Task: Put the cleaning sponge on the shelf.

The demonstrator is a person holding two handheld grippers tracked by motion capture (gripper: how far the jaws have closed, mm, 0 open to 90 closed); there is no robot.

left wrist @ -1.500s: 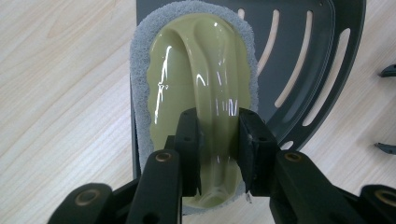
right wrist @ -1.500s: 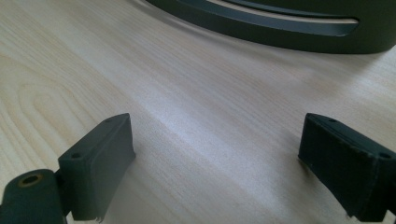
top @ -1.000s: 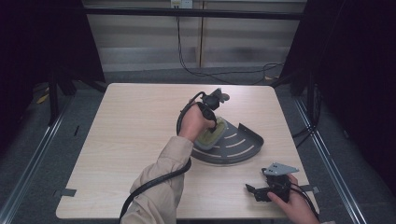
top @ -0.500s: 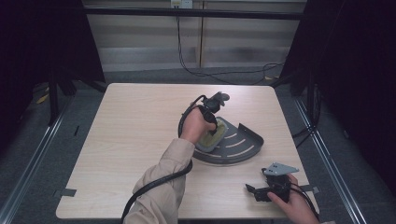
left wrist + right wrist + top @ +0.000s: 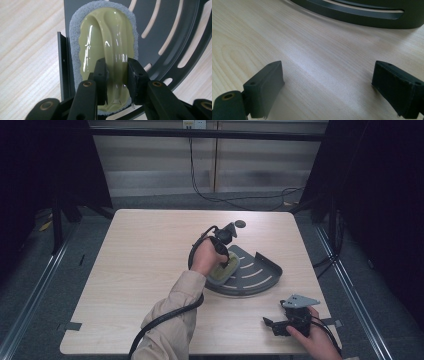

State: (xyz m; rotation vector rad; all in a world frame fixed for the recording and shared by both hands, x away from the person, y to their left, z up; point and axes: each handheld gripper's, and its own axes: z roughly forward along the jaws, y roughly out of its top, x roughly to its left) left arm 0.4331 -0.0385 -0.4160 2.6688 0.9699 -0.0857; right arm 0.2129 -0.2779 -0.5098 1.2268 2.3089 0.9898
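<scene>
Scrubber gripped on the rack

My left gripper [image 5: 117,72] clamps the green scrubber's [image 5: 105,42] handle over the dark rack [image 5: 175,32]; my right gripper [image 5: 327,82] gapes wide above bare counter [image 5: 312,45].

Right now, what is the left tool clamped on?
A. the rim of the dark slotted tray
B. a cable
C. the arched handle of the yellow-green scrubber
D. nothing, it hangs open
C: in the left gripper view the left tool pinches the scrubber by its arched handle, over the slotted tray.

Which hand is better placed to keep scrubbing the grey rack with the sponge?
The left. Its tongs are shut on the handle of the sponge, which lies on the rack. The right tongs stand open over bare table, near the person's edge, apart from the rack.
</scene>
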